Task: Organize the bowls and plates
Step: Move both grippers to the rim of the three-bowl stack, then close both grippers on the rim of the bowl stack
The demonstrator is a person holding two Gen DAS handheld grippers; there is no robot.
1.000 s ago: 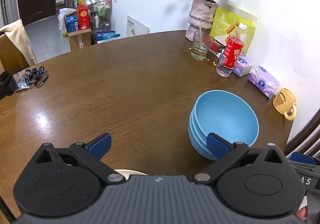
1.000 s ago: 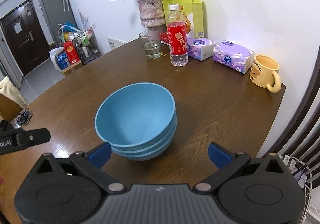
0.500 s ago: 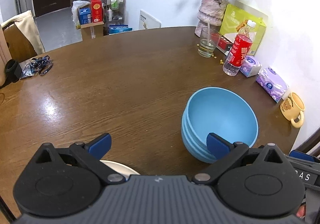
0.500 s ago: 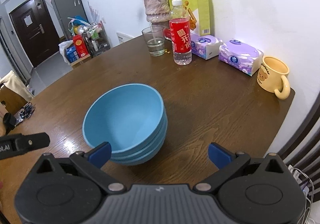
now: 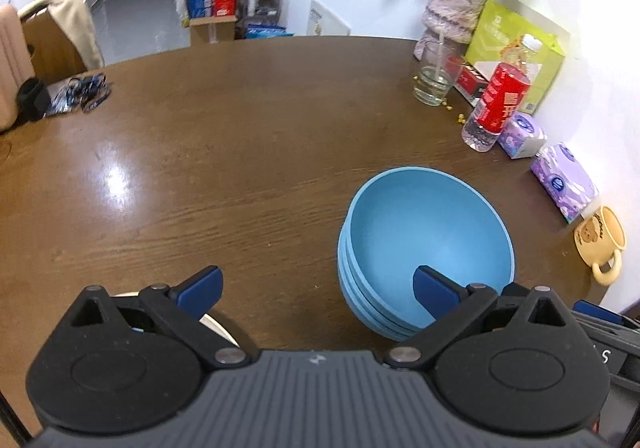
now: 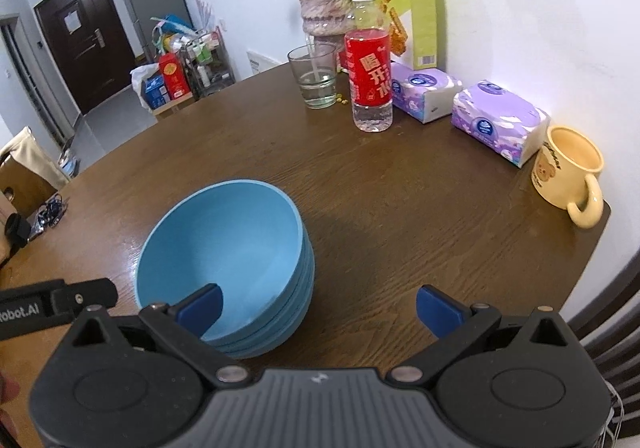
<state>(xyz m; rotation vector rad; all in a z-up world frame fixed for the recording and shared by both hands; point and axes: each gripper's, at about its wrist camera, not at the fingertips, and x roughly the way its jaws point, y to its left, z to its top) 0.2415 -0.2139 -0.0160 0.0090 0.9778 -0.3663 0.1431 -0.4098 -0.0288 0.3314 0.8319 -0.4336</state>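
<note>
The left gripper (image 5: pixel 316 284), black with blue finger pads, hovers above the round brown wooden table (image 5: pixel 240 152) with its jaws spread wide and nothing between them. Its right pad sits in front of the near rim of the stack of light-blue matte bowls (image 5: pixel 426 244); whether it touches the rim cannot be told. The right gripper (image 6: pixel 318 308) is held level over the same table, jaws likewise wide apart and empty, its left pad overlapping the near inside of the bowl stack (image 6: pixel 228 260) in that view, its right pad over bare wood.

The bowls are nested, several rims showing as bands down the side, the top one clean and empty. The stack stands upright on the table between the two grippers, towards the table's near edge.

A cream-white plate (image 5: pixel 218 328) lies to the left of the bowl stack, mostly hidden under the left gripper's body; only a curved sliver shows. The exact count of bowls is hard to settle.

Beyond the bowl stack and to its right stands a yellow mug with a bear face (image 6: pixel 568 172), then two purple tissue packs (image 6: pixel 496 122), a clear bottle with a red label (image 6: pixel 370 84), a drinking glass (image 6: pixel 316 78) and a mottled vase of dried roses (image 6: pixel 320 4) against the white wall.
</note>
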